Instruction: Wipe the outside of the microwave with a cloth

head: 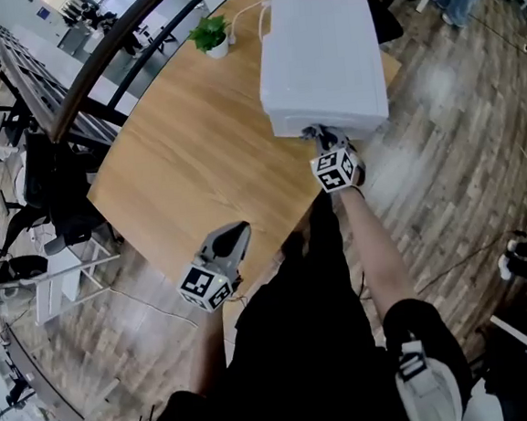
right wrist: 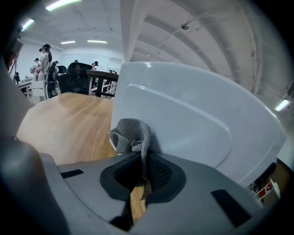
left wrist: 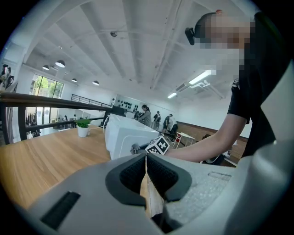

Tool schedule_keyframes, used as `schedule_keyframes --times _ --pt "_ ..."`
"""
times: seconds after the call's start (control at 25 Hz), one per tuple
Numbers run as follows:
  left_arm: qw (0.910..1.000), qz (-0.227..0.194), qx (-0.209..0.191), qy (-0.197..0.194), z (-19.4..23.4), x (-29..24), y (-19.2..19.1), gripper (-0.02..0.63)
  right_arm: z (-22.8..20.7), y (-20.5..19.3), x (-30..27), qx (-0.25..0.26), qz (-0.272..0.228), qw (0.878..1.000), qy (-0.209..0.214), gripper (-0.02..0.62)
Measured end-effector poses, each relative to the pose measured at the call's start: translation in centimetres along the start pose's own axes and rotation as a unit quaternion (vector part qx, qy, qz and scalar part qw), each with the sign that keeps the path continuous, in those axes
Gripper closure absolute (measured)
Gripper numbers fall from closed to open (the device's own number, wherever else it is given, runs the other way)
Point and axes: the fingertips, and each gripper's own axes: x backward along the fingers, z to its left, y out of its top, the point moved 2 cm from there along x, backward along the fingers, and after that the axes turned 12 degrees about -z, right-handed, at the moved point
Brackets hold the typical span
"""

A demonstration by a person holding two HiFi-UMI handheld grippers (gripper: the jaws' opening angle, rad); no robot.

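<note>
- The right gripper [right wrist: 143, 173] jaws are clamped on the grey cloth [right wrist: 132, 136], which bunches against the microwave [right wrist: 197, 124] for wiping.
- The left gripper [left wrist: 146, 166] has its jaws together and empty, and idles at the table [head: 177, 167] edge, well apart from the microwave.

Looks out over the left gripper [left wrist: 146, 158], jaws pressed together with nothing between. Beyond, on the wooden table [left wrist: 41, 160], a white microwave [left wrist: 124, 135], with the right gripper [left wrist: 134, 148] at its near face on the end of a bare forearm [left wrist: 202, 144]. Further back, left of the microwave, a small potted plant [left wrist: 83, 128].
</note>
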Motion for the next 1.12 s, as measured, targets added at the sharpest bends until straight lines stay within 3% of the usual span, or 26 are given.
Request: schedule_keyframes --times 0.76,1.12 --pt "0.9994 0.016 0.0 -0.03 -1.6 -3.4 -0.7 0.597 -7.1 -6.9 3.6 -0.04 0.039 0.996 -0.063 0.581" --pt "0.9975 0.032 0.0 -0.063 -3.0 -6.4 -1.0 0.597 -9.6 -9.4 5.2 -0.053 0.059 0.993 -0.083 0.581"
